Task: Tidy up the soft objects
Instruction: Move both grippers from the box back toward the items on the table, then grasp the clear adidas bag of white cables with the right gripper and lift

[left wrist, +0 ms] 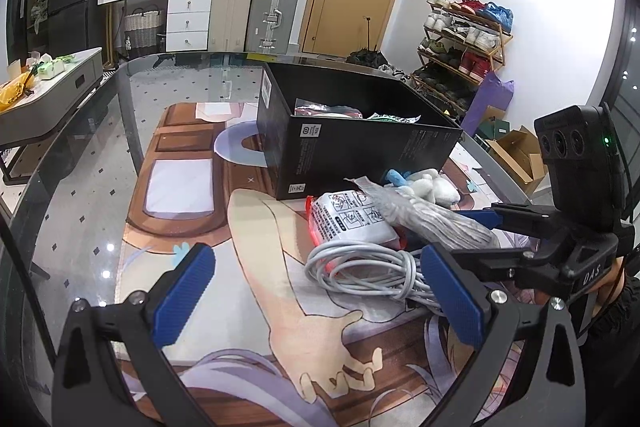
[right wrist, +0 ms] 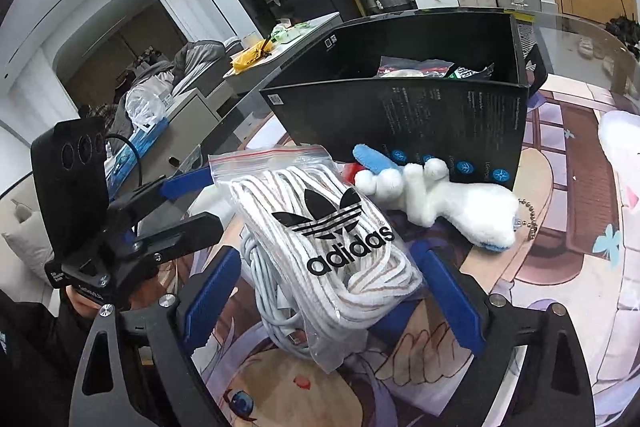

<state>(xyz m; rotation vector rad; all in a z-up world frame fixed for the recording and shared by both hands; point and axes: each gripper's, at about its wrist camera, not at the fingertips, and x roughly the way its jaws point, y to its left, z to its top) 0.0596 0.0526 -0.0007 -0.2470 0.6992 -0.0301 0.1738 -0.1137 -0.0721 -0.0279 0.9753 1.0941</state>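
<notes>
A clear zip bag of white laces with an Adidas logo [right wrist: 336, 243] lies between the fingers of my right gripper [right wrist: 336, 291], which is open around it. The bag rests on a coiled white cable [left wrist: 360, 269] and a white printed packet [left wrist: 352, 217]. A white plush toy [right wrist: 448, 203] with blue parts lies just beyond, against the black box [left wrist: 352, 143], which holds several packets. My left gripper [left wrist: 320, 291] is open and empty, near the cable. The right gripper shows in the left wrist view [left wrist: 472, 227], around the bag of laces [left wrist: 424, 213].
The pile sits on a printed mat [left wrist: 192, 195] on a glass table [left wrist: 80, 155]. A low grey table [left wrist: 48, 87] stands to the left. Suitcases, drawers, a door and a shoe rack [left wrist: 464, 39] line the far wall.
</notes>
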